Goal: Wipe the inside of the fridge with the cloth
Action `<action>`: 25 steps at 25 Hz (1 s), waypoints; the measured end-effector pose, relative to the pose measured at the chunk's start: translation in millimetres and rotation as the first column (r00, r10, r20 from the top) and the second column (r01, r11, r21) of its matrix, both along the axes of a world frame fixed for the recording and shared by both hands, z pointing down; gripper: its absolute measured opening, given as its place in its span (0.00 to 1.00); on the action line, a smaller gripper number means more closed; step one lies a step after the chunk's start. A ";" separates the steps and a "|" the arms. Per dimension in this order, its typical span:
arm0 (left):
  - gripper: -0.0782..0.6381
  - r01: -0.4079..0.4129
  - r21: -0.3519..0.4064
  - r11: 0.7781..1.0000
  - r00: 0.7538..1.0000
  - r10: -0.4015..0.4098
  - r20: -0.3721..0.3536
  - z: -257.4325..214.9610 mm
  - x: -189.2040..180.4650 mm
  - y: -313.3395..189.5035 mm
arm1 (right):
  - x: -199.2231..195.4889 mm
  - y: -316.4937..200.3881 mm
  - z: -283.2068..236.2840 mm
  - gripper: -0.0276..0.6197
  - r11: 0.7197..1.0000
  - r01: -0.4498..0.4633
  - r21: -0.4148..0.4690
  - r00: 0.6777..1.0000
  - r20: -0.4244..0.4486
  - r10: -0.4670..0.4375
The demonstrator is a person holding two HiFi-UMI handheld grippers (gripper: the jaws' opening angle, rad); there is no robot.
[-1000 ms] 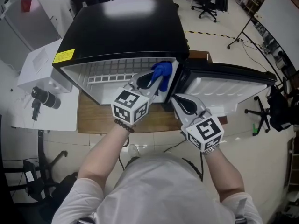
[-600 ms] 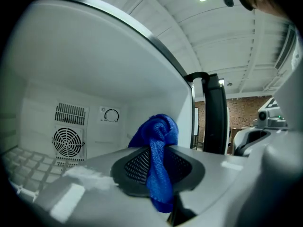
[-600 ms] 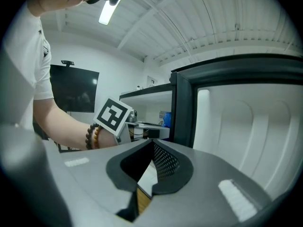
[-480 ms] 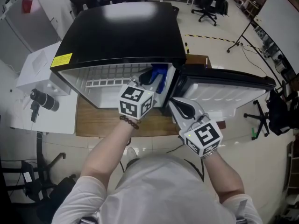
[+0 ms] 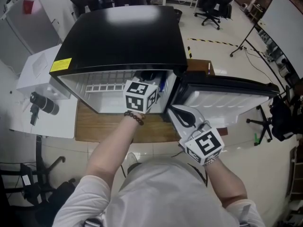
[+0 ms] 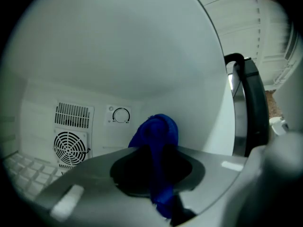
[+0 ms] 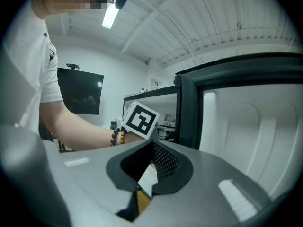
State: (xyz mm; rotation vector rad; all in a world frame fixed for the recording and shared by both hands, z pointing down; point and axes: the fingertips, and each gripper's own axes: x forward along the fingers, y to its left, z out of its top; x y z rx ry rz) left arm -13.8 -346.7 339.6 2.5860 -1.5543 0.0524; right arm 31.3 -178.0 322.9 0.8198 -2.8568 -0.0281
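Since one second ago the left gripper (image 6: pixel 158 174) went deeper into the small black fridge (image 5: pixel 128 32); in the head view mostly its marker cube (image 5: pixel 140 96) shows at the opening. Nearest, the right gripper (image 5: pixel 182 115) is outside by the open white-lined door (image 5: pixel 227 96), jaws pressed together, empty. The left forearm reaches level inside, jaws clamped on the crumpled blue cloth (image 6: pixel 156 131), which bunches upward near the right inner wall. Only the left gripper view shows the round dial (image 6: pixel 120 116) and the fan grille (image 6: pixel 70 148) on the far wall.

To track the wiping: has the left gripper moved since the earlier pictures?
Yes. The left gripper, gripping the cloth, went deeper into the fridge, upward in the head view.
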 end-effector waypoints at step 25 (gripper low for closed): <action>0.20 0.213 -0.010 0.977 0.974 -0.212 0.079 9.1 -20.4 -64.5 | -4.7 -2.6 -3.6 0.05 0.998 0.060 0.016 0.998 0.018 -0.060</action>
